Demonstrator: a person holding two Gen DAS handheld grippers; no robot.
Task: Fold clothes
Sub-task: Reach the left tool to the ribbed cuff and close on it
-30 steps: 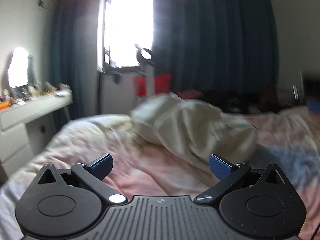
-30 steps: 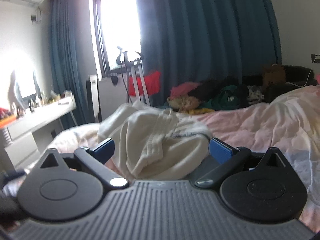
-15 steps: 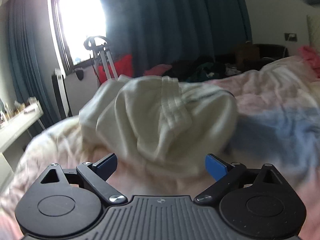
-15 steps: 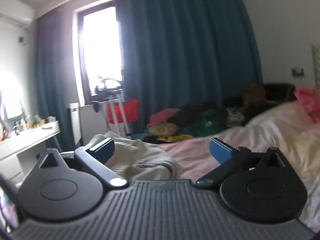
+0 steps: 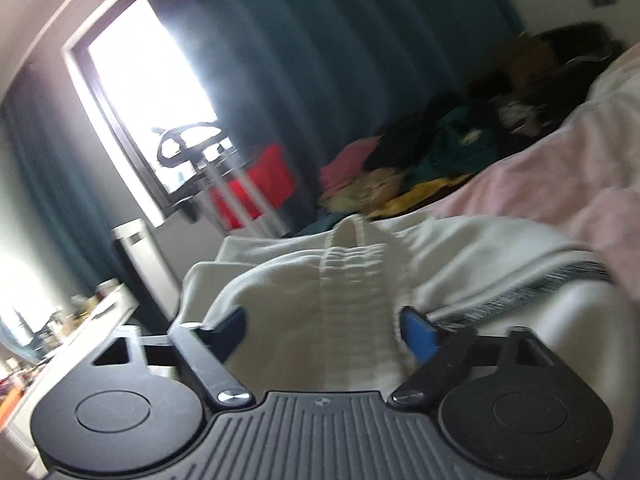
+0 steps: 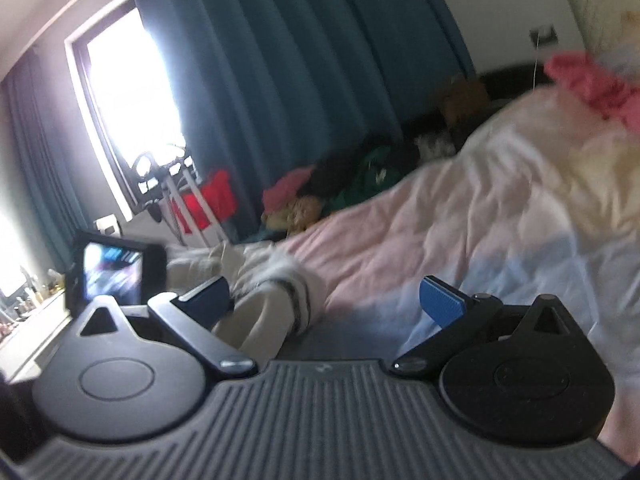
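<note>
A crumpled cream garment (image 5: 320, 280) with ribbed bands and a dark striped hem lies on the pink bed cover (image 5: 560, 184). My left gripper (image 5: 324, 324) is open, its blue fingers either side of a ribbed band of the garment, which bulges between them. In the right wrist view the garment (image 6: 272, 292) lies at lower left with its striped cuff showing. My right gripper (image 6: 340, 296) is open and empty; its left finger is beside the cuff, its right finger over bare cover.
The bed cover (image 6: 480, 220) stretches right, with a pink item (image 6: 592, 84) at its far end. A pile of coloured clothes (image 5: 420, 160) lies beyond the bed by blue curtains. A phone screen (image 6: 116, 272) on the other gripper shows at left. A white dresser (image 5: 80, 328) stands left.
My left gripper has moved forward onto the garment, so fabric now lies between its fingers. My right gripper has dropped lower and tilted toward the striped cuff. Both views are blurred by motion.
</note>
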